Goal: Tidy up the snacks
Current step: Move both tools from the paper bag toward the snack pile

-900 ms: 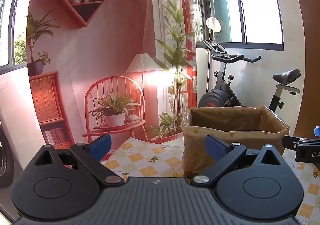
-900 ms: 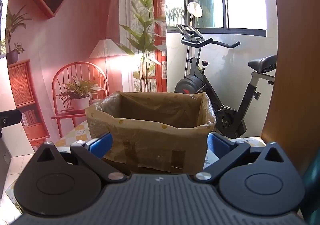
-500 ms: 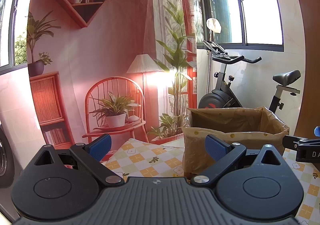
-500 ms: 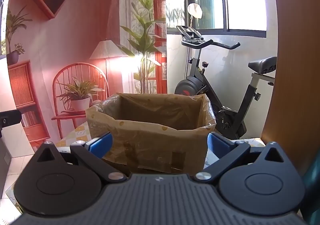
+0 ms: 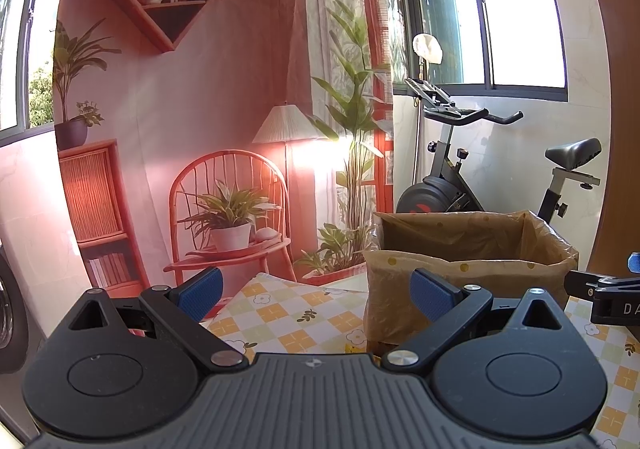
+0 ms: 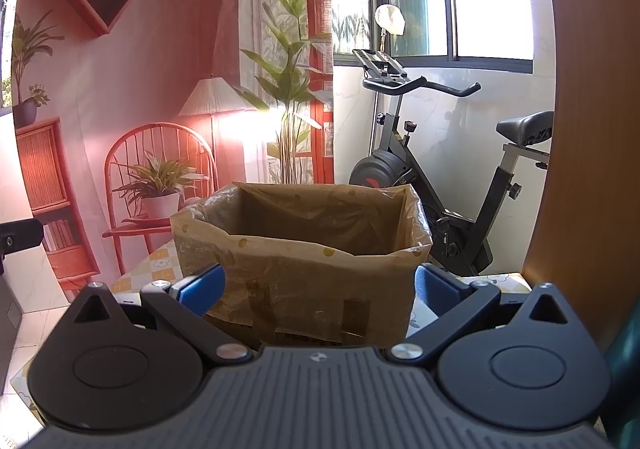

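While both my left gripper [image 5: 316, 295] and right gripper [image 6: 318, 291] hold their jaws wide apart and empty, I see no snacks; the brown cardboard box lined with thin dotted plastic [image 6: 300, 249] stands on the table just ahead, light and crinkly, so I would grip its stiff rim.

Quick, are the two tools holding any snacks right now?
Left tool: open, holding nothing.
Right tool: open, holding nothing.

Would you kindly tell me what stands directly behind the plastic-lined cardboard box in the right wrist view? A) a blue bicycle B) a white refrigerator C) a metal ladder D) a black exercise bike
D: a black exercise bike with handlebars and saddle stands behind the brown plastic-lined cardboard box, by the window.
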